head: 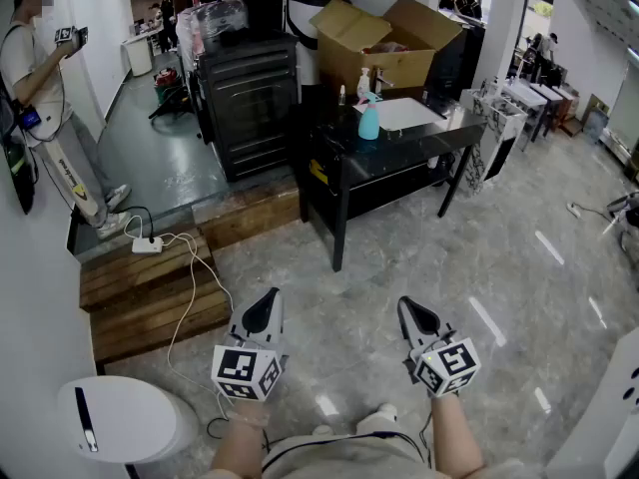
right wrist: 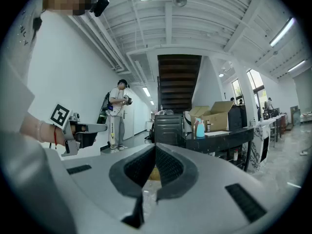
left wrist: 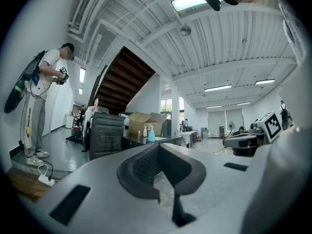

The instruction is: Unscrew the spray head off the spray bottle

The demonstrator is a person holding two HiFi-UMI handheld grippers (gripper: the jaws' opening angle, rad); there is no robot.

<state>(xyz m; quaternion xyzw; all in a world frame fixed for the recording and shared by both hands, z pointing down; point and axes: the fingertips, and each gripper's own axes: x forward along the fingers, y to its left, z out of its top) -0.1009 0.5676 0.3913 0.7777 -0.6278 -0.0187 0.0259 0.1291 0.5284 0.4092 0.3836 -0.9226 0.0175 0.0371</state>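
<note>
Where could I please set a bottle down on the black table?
The black table looks bare along its front edge, before the blue spray bottle and the white sheet. The back is crowded: small bottles, then the cardboard box.

Item under inspection: one spray bottle (head: pixel 368 121) with a teal-blue body, standing upright on the black table (head: pixel 399 153) well across the floor from me. In my head view it stands toward the table's left end. The spray head (head: pixel 369 98) is seated on the neck, not removed, and it looks paler than the body. I cannot make out finer detail at this range. A white pump bottle (head: pixel 363 81) stands just behind it, and an open cardboard box (head: pixel 384 43) sits beyond. Both gripper views show the bottle small, upright and untouched.
</note>
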